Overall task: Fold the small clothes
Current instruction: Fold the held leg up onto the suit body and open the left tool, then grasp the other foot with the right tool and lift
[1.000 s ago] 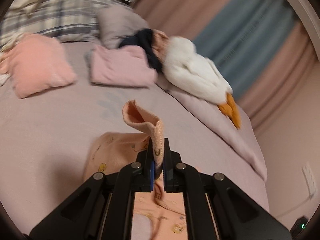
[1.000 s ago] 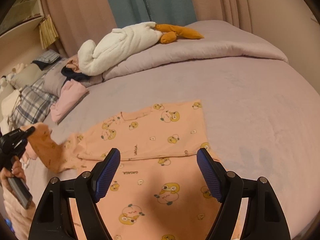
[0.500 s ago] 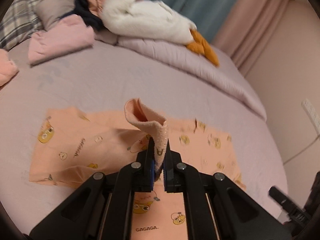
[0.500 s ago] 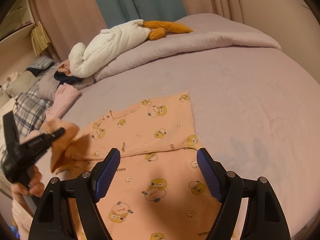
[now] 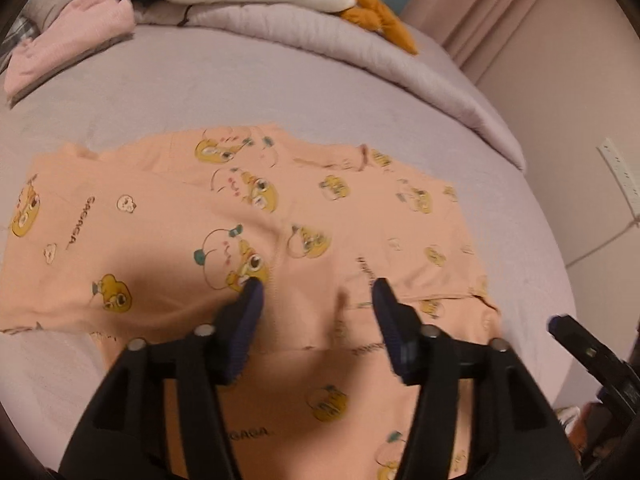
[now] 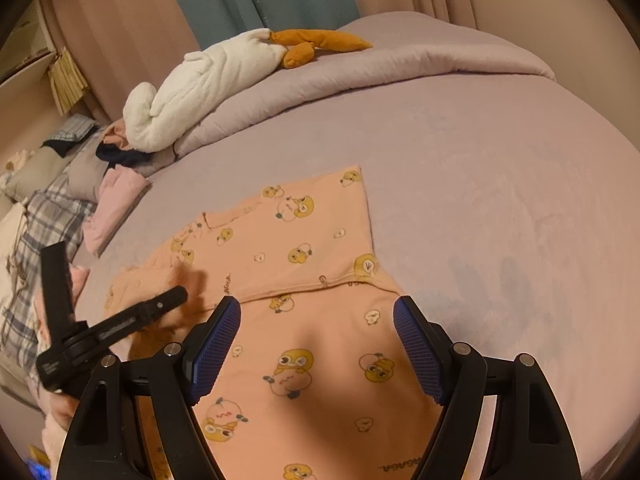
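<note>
A small peach garment (image 5: 168, 220) printed with yellow cartoon ducks lies flat on the lilac bed; it also shows in the right wrist view (image 6: 304, 248). Its sleeve lies folded across the body. My left gripper (image 5: 316, 284) is open and empty, just above the garment's middle; it also shows at the left of the right wrist view (image 6: 178, 294). My right gripper (image 6: 316, 312) is open and empty, hovering over the garment's lower part; its tip shows at the right edge of the left wrist view (image 5: 560, 326).
A rolled lilac duvet (image 6: 360, 68) with a white and orange plush duck (image 6: 208, 80) lies at the back. Folded pink clothes (image 6: 116, 204) and plaid pillows (image 6: 40, 224) sit at the left. A wall socket (image 5: 620, 172) is on the right.
My left gripper has let go of the sleeve cuff and opened. The sleeve now lies flat across the garment. The left gripper has tilted down toward the garment. The right gripper has barely moved.
</note>
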Motion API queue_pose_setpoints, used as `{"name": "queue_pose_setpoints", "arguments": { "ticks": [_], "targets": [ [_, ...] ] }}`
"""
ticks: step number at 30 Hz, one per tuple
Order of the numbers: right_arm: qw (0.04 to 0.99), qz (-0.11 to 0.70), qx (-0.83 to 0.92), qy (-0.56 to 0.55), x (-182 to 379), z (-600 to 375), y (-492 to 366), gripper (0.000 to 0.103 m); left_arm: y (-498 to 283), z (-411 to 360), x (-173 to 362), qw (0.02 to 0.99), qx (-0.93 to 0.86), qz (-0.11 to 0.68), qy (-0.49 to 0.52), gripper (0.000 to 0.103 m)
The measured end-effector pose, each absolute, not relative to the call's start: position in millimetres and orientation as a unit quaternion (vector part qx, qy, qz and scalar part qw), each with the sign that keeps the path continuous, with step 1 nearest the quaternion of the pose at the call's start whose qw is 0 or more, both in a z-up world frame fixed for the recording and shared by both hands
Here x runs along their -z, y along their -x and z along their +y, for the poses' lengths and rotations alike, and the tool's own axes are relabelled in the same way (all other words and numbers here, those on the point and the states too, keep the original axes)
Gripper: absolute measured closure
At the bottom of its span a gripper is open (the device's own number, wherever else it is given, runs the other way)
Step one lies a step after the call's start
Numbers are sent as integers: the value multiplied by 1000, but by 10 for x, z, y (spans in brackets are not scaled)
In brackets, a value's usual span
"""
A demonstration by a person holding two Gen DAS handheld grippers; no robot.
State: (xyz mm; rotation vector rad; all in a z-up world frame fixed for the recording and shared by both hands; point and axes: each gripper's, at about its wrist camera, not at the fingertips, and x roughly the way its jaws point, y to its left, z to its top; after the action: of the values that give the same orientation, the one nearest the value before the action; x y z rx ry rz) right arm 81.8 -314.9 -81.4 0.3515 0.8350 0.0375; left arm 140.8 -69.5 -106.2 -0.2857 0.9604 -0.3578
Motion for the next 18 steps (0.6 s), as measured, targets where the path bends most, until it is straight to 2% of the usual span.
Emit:
{"name": "queue_pose_setpoints", "arguments": {
  "ticks": [4, 12, 18],
  "targets": [
    [899, 405, -25, -163, 769, -3115, -858, 24, -1254, -573, 835, 869, 170, 442, 147, 32],
    [889, 422, -109, -141, 689, -2722, -1134, 24, -981, 38, 521, 894, 62, 418, 150, 32],
    [854, 469, -178, -138, 948, -2160, -1508, 24, -804, 482, 578, 895, 4, 414, 165, 32]
  ]
}}
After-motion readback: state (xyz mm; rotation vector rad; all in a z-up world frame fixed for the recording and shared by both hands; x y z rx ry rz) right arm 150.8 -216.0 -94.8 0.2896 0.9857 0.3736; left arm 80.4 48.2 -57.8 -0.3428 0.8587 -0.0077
